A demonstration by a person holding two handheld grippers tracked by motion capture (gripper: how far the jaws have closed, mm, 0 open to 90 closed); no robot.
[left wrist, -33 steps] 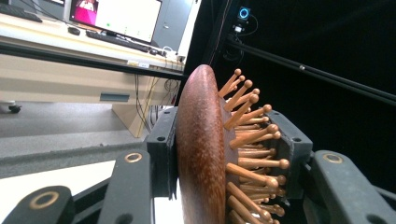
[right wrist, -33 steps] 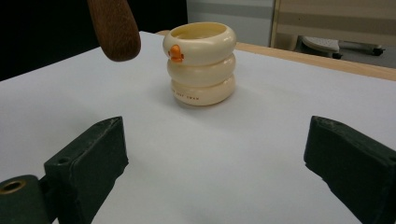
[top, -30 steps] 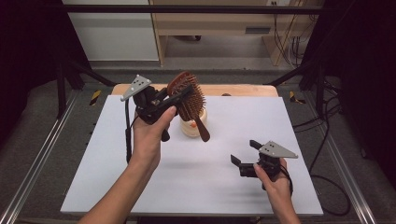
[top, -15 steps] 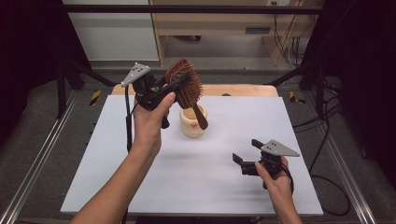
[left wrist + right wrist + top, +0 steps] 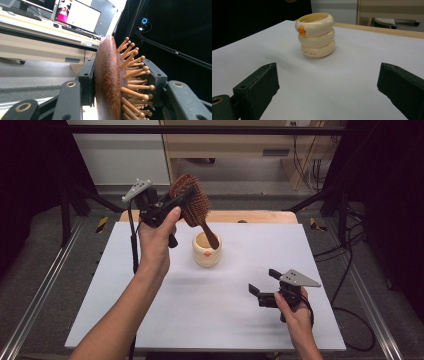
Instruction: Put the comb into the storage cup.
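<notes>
The white table (image 5: 150,320) carries a cream ringed cup (image 5: 207,251) near its far edge, before a wooden desk (image 5: 37,27) with monitors. The left gripper (image 5: 172,207) clamps a wooden hairbrush (image 5: 192,205) above it. The right gripper (image 5: 265,287), jaws wide and empty, sits near the right edge.

White table (image 5: 150,320) — cream ringed cup (image 5: 207,250) standing mid-table; right gripper (image 5: 265,289) resting near.

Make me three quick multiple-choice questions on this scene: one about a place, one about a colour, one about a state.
1. Where is the hairbrush?
A. clamped in the left gripper above the table
B. lying flat on the table
C. in the right gripper

2. What colour is the small beak on the cream cup?
A. blue
B. orange
C. green

3. How do the right gripper's jaws stand?
A. shut on the cup
B. shut on the brush
C. open, empty

Answers: A, its jaws pinch the brush head; B, orange spot near the rim; C, bare table between the jaws.
</notes>
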